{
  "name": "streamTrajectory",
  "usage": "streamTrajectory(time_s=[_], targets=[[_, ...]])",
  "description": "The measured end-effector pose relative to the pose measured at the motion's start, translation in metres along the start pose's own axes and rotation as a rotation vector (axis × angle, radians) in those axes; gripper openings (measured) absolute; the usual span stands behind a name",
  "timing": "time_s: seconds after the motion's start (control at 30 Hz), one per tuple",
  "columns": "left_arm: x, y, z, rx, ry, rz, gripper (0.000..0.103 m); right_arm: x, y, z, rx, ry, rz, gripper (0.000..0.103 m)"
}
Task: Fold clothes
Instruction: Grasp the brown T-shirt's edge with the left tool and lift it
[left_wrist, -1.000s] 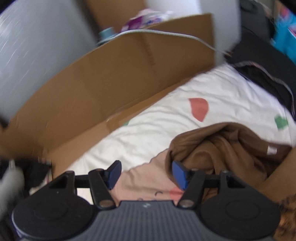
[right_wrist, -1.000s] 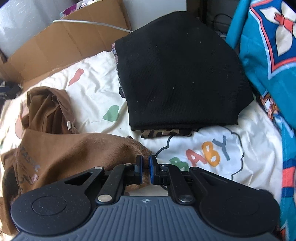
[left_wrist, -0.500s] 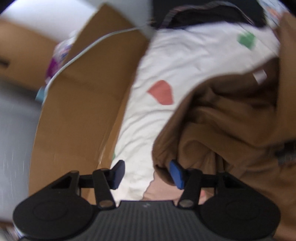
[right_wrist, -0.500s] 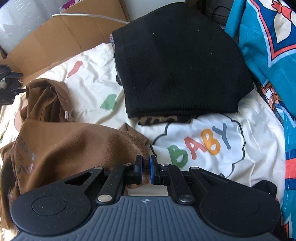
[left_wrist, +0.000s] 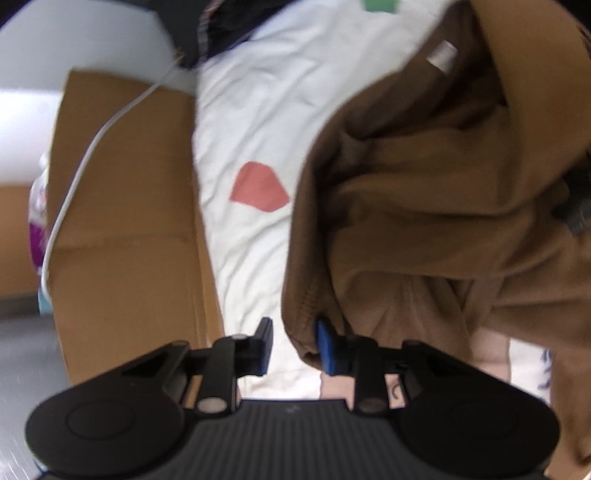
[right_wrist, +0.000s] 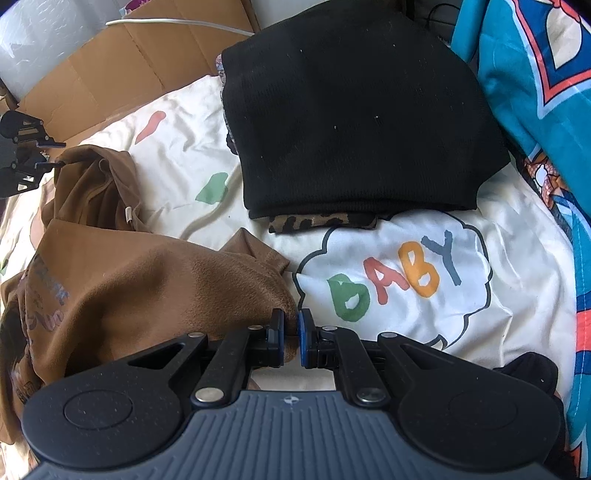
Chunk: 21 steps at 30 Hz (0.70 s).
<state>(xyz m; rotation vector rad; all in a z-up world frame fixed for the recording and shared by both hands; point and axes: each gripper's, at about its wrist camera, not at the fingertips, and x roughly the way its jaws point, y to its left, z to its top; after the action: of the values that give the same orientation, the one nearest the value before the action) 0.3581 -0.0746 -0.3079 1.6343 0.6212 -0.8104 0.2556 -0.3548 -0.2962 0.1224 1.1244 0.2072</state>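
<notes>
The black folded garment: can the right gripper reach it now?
Probably not yet: the right gripper is shut on the brown garment. The black folded garment lies beyond it, with nothing between.

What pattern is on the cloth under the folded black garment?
Leopard print, clearest in the right wrist view.

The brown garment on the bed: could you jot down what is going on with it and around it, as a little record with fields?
surface: white bedsheet printed BABY
garment: brown sweatshirt, crumpled, not yet folded
right gripper: shut on an edge of the brown sweatshirt
left gripper: fingers have just been closing; a hem of the sweatshirt lies between them, one pad touching it, the other still clear
folded pile: black garment on top of a leopard-print piece
beside bed: cardboard with a white cable across it
</notes>
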Motion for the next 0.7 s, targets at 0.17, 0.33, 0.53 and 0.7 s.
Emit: streamTrajectory(time_s=[0.17,0.33,0.53,0.7], targets=[[0.007,-0.012,0.001,0.161,0.001,-0.003,0.029,0.003,-0.002,-0.004,0.000,0.008,0.007,0.007],[0.009,-0.020,-0.001,0.281,-0.012,-0.013,0.020,0.005,-0.003,-0.006,0.005,0.009,0.013,0.007],[0.001,-0.018,-0.008,0.245,-0.017,-0.014,0.010,0.003,-0.003,-0.005,-0.018,-0.004,0.003,0.007],[-0.009,-0.017,-0.030,0.122,0.017,-0.019,0.008,0.004,0.002,-0.002,-0.062,-0.014,-0.024,0.006]])
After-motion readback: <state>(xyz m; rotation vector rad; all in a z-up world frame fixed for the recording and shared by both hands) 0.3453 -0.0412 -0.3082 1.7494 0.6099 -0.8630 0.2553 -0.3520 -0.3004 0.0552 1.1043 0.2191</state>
